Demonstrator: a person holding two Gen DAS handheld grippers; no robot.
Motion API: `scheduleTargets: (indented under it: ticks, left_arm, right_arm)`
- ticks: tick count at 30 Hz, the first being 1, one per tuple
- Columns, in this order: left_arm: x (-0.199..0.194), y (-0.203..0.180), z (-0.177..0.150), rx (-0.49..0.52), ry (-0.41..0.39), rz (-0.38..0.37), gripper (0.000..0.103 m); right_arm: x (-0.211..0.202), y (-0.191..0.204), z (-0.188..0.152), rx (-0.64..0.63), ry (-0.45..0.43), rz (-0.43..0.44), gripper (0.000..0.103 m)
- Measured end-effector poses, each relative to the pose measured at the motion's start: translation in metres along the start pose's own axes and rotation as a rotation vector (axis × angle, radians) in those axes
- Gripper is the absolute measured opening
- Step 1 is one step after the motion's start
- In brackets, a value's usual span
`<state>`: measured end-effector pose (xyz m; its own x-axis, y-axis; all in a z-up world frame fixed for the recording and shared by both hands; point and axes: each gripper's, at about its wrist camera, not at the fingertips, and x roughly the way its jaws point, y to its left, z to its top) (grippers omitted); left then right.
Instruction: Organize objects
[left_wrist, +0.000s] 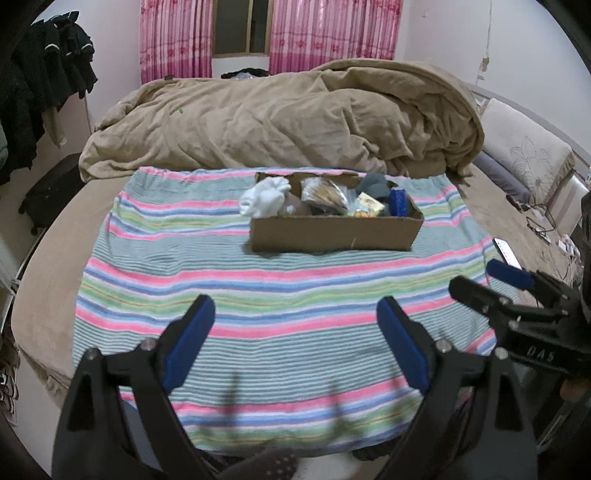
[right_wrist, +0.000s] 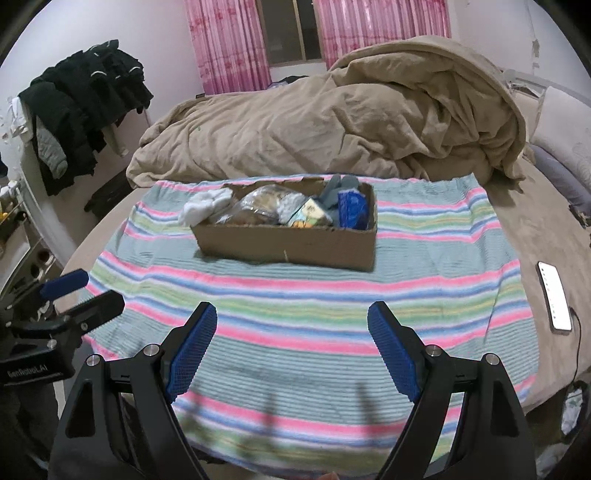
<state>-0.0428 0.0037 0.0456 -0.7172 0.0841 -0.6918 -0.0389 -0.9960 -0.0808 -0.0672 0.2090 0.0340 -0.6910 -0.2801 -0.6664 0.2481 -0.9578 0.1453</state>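
Nearest the cameras, the left hand-held gripper (left_wrist: 295, 339) hangs over the near edge of the bed with its blue-padded fingers spread wide and nothing between them. The right hand-held gripper (right_wrist: 291, 343) hangs just beside it, over the same near edge, its fingers likewise spread apart and gripping nothing. Beneath both lies a striped towel (left_wrist: 280, 295) in pink, green, blue and grey bands, spread flat across the near half of the bed (right_wrist: 535, 229). Toward the bed's right edge, just off the towel, a phone (right_wrist: 554, 295) rests face up with its screen lit and a cable at its near end. Farther in, near the towel's far edge, stands an open cardboard box (left_wrist: 334, 232). Inside it, a white sock bundle (left_wrist: 264, 197) hangs over the left end, a clear plastic bag (left_wrist: 323, 194) sits in the middle, grey fabric (left_wrist: 375, 184) and a blue object (left_wrist: 399, 201) fill the right end, and a small printed packet (left_wrist: 371, 203) lies between them. Behind the box a rumpled tan duvet (left_wrist: 295, 118) is heaped across the far half of the bed. Beyond it pink curtains (right_wrist: 225, 44) frame a window, and dark clothes (right_wrist: 88, 103) hang at the left.
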Motion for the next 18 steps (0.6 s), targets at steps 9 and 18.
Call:
scheduleTargets:
  ticks: [9, 18]
  left_arm:
    - [-0.0039, -0.003, 0.0023, 0.008, -0.018, 0.008, 0.097]
    - [-0.0018, 0.003, 0.004, -0.015, -0.013, 0.001, 0.098]
  right_arm:
    - [0.0011, -0.0012, -0.0021, 0.004, -0.005, -0.003, 0.086]
    - [0.0041, -0.0041, 0.0027, 0.003, 0.003, -0.019, 0.086]
